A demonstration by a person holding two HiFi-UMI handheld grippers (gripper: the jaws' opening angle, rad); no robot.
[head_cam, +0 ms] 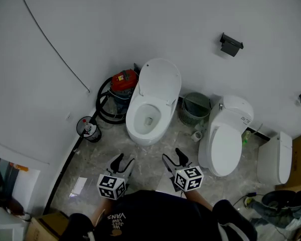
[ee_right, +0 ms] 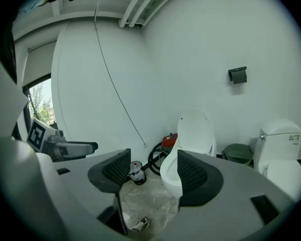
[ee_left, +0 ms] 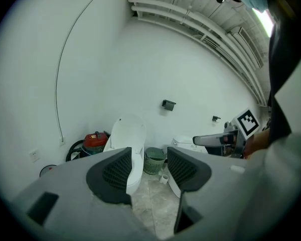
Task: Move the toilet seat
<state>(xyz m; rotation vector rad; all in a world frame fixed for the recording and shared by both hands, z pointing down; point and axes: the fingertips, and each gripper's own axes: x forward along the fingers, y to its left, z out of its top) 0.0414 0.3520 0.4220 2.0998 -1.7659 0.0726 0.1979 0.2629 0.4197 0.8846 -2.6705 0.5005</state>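
Ahead, toilet seat [head_cam: 160,80] upright, floor [head_cam: 146,157] before bowl [head_cam: 138,129]

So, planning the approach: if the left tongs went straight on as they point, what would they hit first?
Most likely the front rim of the open toilet; only floor lies between it and the left tongs, though depth is unclear.

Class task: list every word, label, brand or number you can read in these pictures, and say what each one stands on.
"VANS": on the person's dark shirt, upside down in the head view; the smaller print under it is unreadable.
Tank sticker: too small to read.
Bottle label: too blurred to read.
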